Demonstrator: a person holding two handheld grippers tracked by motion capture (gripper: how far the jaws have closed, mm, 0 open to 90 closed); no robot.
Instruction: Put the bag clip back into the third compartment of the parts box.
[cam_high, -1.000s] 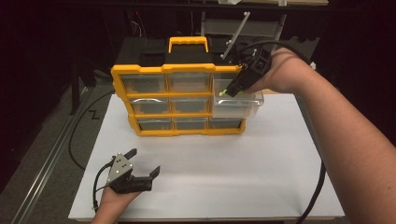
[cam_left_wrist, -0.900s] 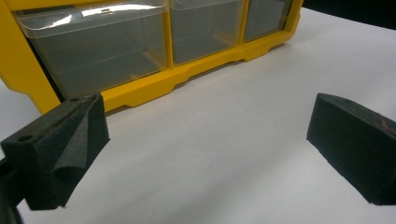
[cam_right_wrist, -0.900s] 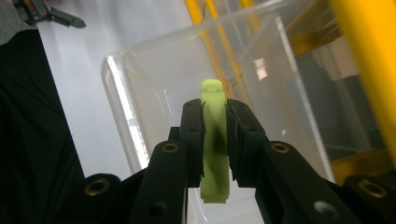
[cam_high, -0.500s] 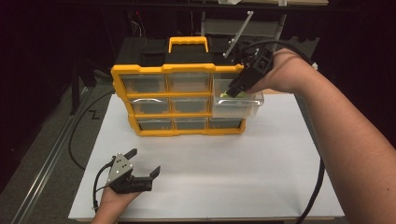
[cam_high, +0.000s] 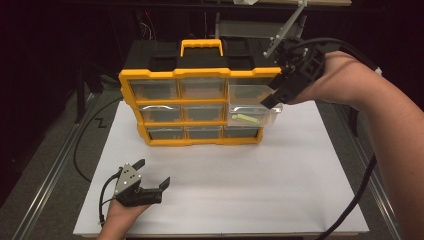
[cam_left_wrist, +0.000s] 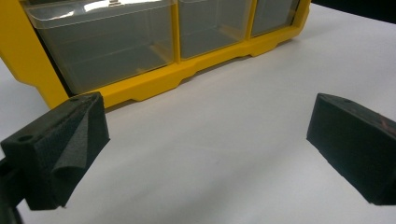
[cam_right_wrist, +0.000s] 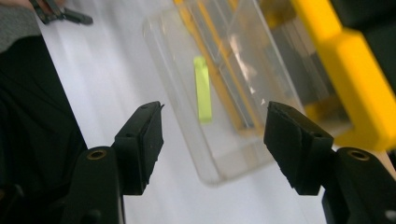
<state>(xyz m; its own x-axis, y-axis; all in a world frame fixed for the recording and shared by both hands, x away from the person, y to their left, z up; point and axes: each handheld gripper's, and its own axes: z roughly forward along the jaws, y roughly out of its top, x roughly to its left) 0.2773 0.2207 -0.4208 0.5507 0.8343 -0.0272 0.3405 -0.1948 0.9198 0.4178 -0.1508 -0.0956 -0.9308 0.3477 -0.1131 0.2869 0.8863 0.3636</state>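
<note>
White surface (cam_high: 300, 190) carries a yellow organizer (cam_high: 200, 107) near its far edge, whose right middle drawer (cam_high: 252, 116) stands pulled out holding a green strip (cam_high: 245, 118), right gripper (cam_high: 276, 95) just above it with jaws just opened and empty, left gripper (cam_high: 152, 175) apart by the near edge.

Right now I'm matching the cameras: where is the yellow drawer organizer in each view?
High view: yellow drawer organizer at centre, on the white tabletop.
Left gripper view: its bottom rail along the top, beyond the fingers.
Right gripper view: upper right, behind the pulled-out clear drawer.
Shared landmark: white tabletop.
</note>
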